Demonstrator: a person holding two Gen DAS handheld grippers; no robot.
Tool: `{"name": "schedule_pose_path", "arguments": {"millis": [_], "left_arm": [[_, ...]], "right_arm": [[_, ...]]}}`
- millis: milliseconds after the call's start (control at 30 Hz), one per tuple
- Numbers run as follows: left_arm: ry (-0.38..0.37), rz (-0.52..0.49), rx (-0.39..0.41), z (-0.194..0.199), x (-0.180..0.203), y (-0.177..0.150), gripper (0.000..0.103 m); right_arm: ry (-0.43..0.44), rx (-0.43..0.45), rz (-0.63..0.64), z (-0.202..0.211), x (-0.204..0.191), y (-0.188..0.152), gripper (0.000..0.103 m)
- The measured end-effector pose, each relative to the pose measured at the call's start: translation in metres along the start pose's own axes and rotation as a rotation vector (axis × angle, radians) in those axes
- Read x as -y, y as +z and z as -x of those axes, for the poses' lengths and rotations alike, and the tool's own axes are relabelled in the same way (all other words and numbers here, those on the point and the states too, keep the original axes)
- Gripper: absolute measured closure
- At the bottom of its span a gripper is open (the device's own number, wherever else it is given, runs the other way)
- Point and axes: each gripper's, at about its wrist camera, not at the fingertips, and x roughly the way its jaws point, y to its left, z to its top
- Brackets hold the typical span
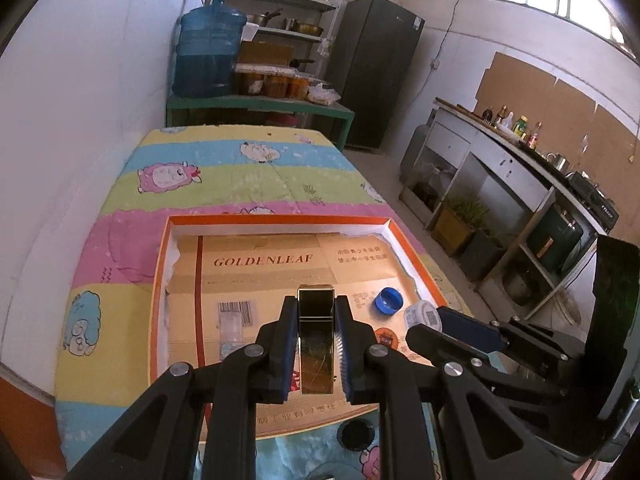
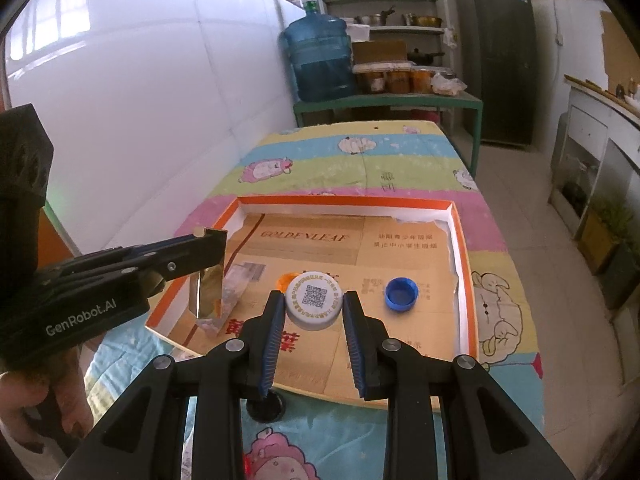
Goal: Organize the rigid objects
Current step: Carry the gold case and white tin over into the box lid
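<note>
My left gripper is shut on a shiny gold rectangular box and holds it above the orange-rimmed tray; the box also shows in the right wrist view, hanging over the tray's left edge. My right gripper is shut on a white cap with a QR code above the tray's cardboard floor. The cap also shows in the left wrist view. A blue bottle cap lies open side up in the tray, to the right of the white cap.
The tray sits on a table with a cartoon sheep cloth. A black round lid lies on the cloth just in front of the tray. An orange cap lies behind the white cap. A clear wrapper lies in the tray's left part.
</note>
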Motion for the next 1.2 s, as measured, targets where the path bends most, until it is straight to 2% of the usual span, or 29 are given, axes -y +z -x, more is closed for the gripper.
{"name": "schedule_pose_path", "arguments": {"millis": [600, 1200], "left_arm": [[0.046, 0.015, -0.119, -0.045, -0.009, -0.022, 0.085], [0.069, 0.019, -0.182, -0.073, -0.02, -0.029, 0.085]], "right_arm": [[-0.024, -0.064, 0.008, -0.053, 0.018, 0.005, 0.073], [-0.041, -0.139, 0.045, -0.091, 0.023, 0.004, 0.073]]}}
